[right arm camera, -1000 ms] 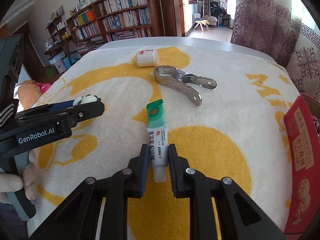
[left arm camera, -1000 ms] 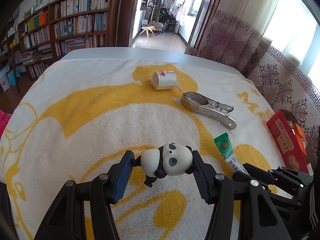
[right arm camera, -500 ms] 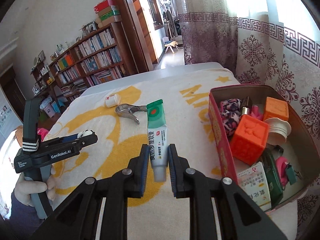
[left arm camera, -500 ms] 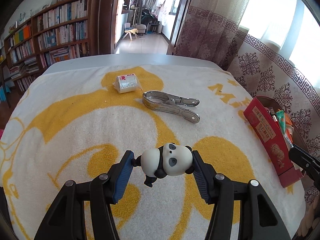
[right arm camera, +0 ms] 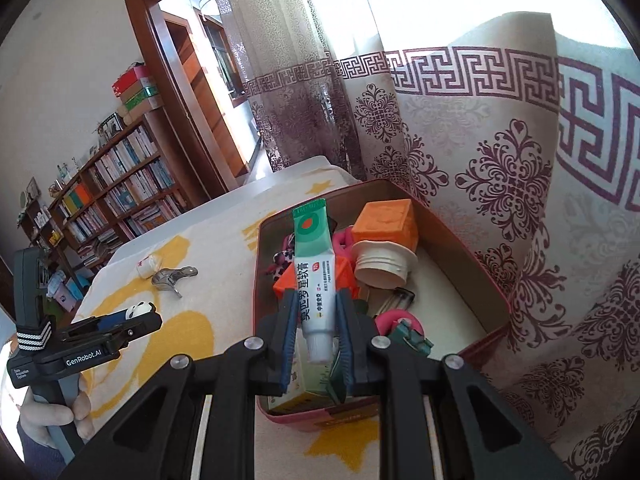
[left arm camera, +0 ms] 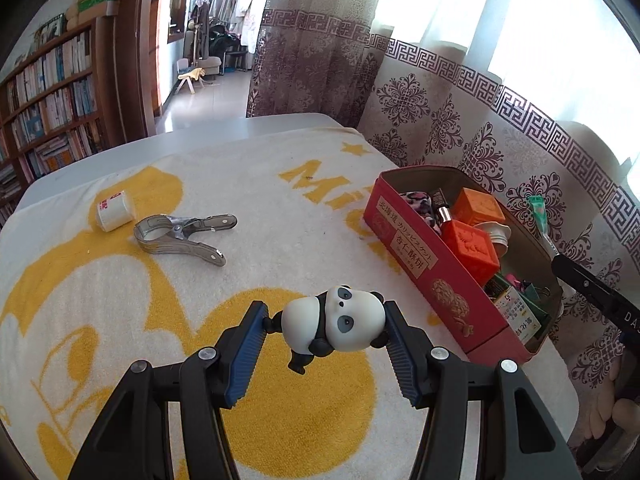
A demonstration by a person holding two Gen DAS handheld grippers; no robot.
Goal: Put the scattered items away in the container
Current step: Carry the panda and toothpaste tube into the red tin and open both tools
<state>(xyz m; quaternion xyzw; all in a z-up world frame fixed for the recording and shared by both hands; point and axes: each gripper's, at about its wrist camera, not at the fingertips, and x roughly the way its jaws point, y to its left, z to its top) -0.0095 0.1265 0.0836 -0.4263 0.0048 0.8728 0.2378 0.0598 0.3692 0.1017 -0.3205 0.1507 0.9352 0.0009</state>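
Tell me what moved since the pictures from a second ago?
Both grippers carried their loads across the yellow-and-white towel toward the red tin box. The right gripper now holds the green-and-white ointment tube over the box; the left gripper holds the black-and-white panda figurine close beside it. Unchanged: both grips, the silver metal clamp and small white bottle on the towel.
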